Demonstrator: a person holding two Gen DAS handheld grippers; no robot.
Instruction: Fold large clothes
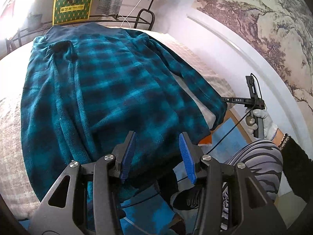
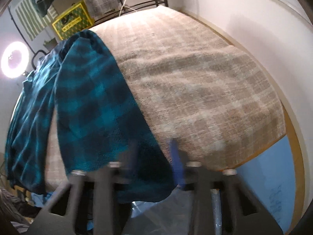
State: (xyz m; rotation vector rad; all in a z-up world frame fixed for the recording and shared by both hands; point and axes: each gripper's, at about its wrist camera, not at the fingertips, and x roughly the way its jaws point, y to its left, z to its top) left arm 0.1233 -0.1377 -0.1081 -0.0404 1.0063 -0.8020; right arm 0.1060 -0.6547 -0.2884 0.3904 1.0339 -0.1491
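A large teal and black checked fleece garment (image 1: 109, 90) lies spread on a beige checked blanket (image 2: 195, 90) that covers a table. Its left sleeve is folded over the body; its right sleeve (image 1: 195, 82) lies along the right side, with its cuff hanging over the near edge. My left gripper (image 1: 157, 148) is open and empty just above the garment's near hem. My right gripper (image 2: 154, 156) is open around the end of the right sleeve (image 2: 101, 113), blurred by motion. It also shows in the left wrist view (image 1: 225, 99), held by a gloved hand (image 1: 262, 123).
A black metal rack (image 1: 144, 17) with a yellow-green box (image 1: 72, 5) stands behind the table. A white wall (image 2: 244, 19) runs along the right. A ring light (image 2: 14, 61) glows at the left. Blue floor (image 2: 264, 186) and the person's leg (image 1: 254, 166) lie near the front.
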